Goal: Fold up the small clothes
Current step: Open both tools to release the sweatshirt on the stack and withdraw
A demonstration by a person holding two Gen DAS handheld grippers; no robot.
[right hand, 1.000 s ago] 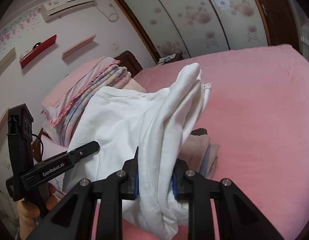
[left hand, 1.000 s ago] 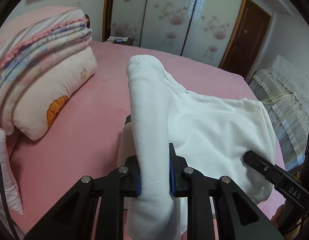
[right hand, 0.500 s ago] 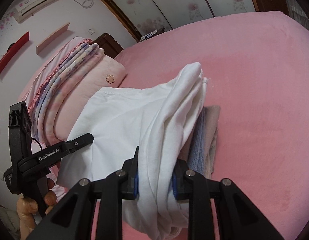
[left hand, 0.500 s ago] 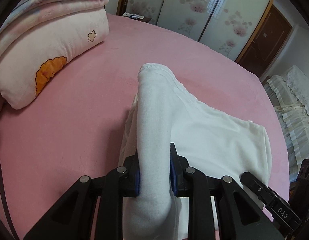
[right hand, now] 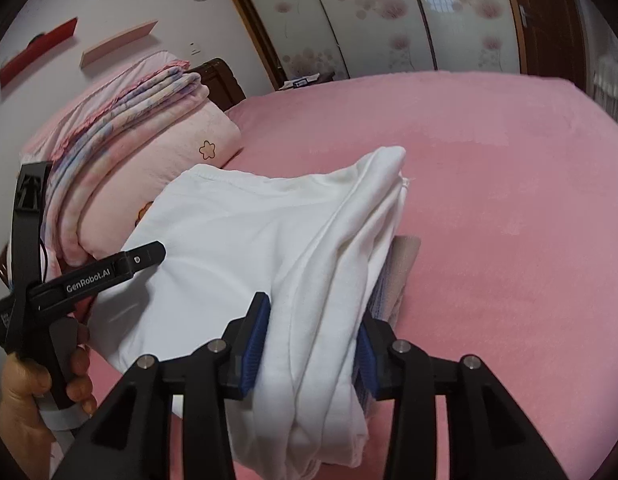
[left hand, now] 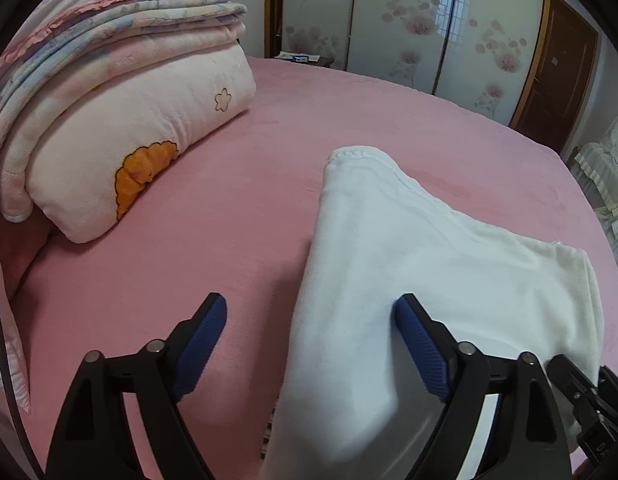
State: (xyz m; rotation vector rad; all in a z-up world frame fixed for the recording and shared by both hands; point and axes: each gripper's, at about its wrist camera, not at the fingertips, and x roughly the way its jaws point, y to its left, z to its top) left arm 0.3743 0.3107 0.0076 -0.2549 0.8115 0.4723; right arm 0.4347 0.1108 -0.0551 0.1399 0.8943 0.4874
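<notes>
Both tools have come down toward the bed since the earlier frames, and the white garment (left hand: 429, 280), then hanging between them, now lies on the pink bed (left hand: 249, 208).

Left tool (left hand: 311, 340): jaws have just been opening and now stand wide. The folded edge of the white garment lies between the blue pads (left hand: 201, 340) but neither pad presses on it. I read this side as released.

Right tool (right hand: 309, 344): jaws have just been opening, only part way. A thick bunch of the white garment still fills the gap, and both pads appear to touch the cloth; it looks loosely held, not yet let go.

White garment: folded over, lying on top of a small stack of clothes (right hand: 397, 276) that peeks out at its right edge. The pillow and folded quilts (left hand: 121, 136) sit to the left of it, apart.

Step, my judgement: setting down a finished fold onto the stack. Next: open the right tool fully, then draw both tools back and up without dragging the cloth, so the fold keeps its shape.
</notes>
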